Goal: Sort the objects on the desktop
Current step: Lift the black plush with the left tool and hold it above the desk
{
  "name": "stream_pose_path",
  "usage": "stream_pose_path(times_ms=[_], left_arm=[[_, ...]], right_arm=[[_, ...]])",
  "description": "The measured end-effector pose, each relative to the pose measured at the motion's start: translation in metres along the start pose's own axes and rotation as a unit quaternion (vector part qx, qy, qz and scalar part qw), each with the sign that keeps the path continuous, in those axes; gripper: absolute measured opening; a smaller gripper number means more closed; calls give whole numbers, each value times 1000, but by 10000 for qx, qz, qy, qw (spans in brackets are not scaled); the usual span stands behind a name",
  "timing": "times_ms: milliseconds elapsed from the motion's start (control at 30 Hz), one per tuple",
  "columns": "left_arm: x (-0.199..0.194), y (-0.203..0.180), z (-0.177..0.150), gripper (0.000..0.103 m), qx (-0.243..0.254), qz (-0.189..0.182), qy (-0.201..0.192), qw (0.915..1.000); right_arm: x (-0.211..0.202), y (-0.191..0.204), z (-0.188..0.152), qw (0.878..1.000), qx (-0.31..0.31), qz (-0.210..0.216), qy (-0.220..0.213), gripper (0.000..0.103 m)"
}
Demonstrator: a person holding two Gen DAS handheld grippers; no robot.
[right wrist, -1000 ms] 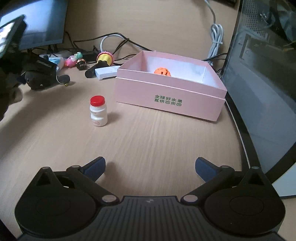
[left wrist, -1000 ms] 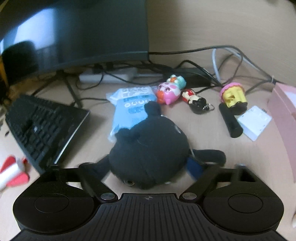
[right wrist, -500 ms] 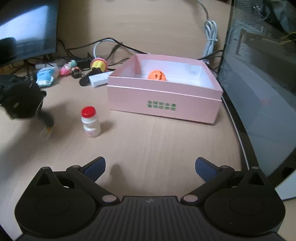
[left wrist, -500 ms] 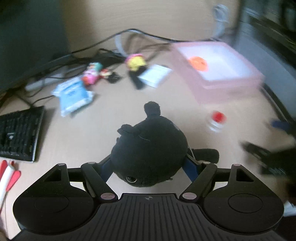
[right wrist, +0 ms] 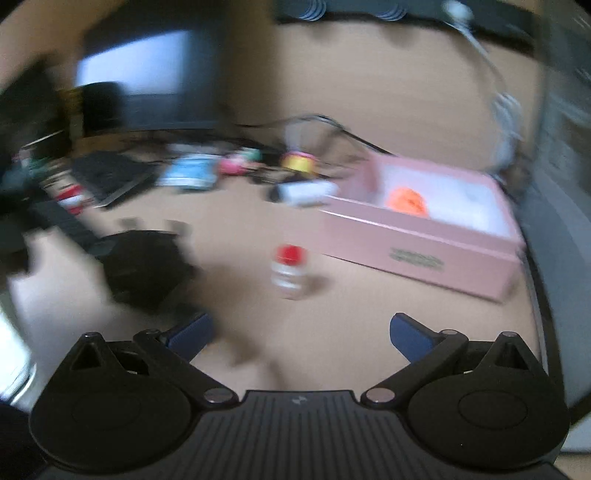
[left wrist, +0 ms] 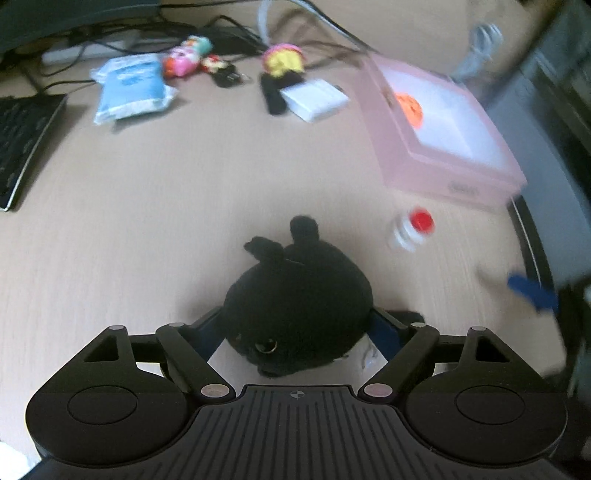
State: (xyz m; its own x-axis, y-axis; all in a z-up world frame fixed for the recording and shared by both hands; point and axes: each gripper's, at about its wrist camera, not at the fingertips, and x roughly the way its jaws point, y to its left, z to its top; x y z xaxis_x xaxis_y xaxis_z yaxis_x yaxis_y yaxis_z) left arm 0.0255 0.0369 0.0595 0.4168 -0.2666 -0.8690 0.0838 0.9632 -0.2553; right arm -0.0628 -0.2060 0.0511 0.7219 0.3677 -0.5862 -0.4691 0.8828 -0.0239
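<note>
A black plush toy [left wrist: 295, 302] sits between the left gripper's [left wrist: 295, 328] opening jaws, face toward the camera. A small white bottle [left wrist: 410, 230] with a red cap stands on the tabletop [left wrist: 184, 206] near an open pink box [left wrist: 443, 125], which holds an orange ball [left wrist: 408, 109]. Farther back lie a blue packet [left wrist: 129, 86], colourful figurines [left wrist: 184, 59] and a white card [left wrist: 314, 99].

Light wood-grain desk [left wrist: 155, 206]. Directly on it: pink box [left wrist: 436, 173] at right of the left wrist frame; small red-capped bottle [left wrist: 410, 230] upright just below the box; white card-like box [left wrist: 314, 98], black stick [left wrist: 271, 98], blue packet [left wrist: 131, 86], small colourful toys [left wrist: 184, 59] and cables [left wrist: 229, 31] along the top; keyboard [left wrist: 22, 136] at left edge.
</note>
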Motion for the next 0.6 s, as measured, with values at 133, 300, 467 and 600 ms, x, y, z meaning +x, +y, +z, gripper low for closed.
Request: stream_pose_path(times_ms=[133,300,467,600], left_arm=[[-5,18,14,93,-374,238,-332,9985],[-19,51,23,96,-784,510,-692,9932],[-36,86,16,98,-1153,683,-883,9870],[-50,111,7,101,-1362,945,-1067,9804]], right_arm=[[9,21,1,9991,-396,-66,120,103],[15,43,14,9976,-685,115,-2,103],[25,62,32,9961,-827,282,-68,103],[35,78,41,9946,-957,389,-90,103]])
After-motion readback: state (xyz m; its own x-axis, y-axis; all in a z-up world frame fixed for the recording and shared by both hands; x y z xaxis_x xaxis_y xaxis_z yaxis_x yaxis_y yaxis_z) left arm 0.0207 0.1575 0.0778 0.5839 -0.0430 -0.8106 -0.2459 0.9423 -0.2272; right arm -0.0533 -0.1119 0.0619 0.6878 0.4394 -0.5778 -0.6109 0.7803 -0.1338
